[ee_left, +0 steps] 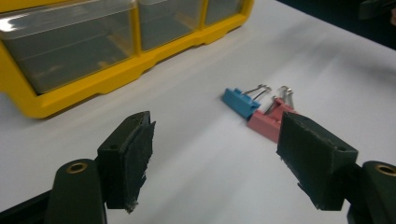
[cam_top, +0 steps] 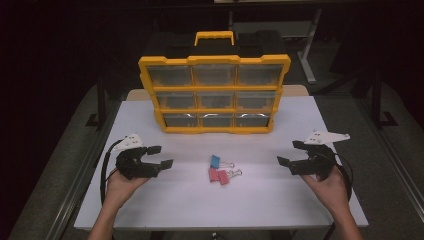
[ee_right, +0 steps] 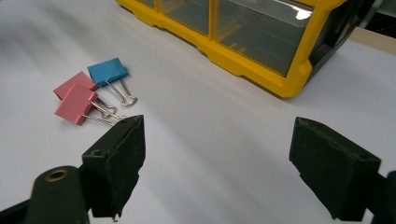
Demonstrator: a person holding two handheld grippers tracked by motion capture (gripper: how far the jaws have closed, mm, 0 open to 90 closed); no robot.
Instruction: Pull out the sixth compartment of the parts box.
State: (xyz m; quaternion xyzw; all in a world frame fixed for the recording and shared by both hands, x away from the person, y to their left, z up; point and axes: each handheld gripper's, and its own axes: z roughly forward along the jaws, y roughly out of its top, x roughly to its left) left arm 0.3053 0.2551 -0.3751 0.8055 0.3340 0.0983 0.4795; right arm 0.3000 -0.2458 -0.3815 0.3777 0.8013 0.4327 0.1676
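Three binder clips lying together mid-desk: blue clip (cam_top: 215, 160) just beside two pink clips (cam_top: 218, 176), well in front of the yellow drawer organizer (cam_top: 215, 95) standing upright at the far side of the white desk (cam_top: 250, 200). Left hand-held gripper (cam_top: 161, 155) and right hand-held gripper (cam_top: 289, 152) held low at either side of the clips, jaws apart, nothing between them, both turned inward toward the clips.

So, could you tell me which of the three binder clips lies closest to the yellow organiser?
The blue binder clip: the only blue one, it lies just nearer the yellow organiser than the two pink binder clips.
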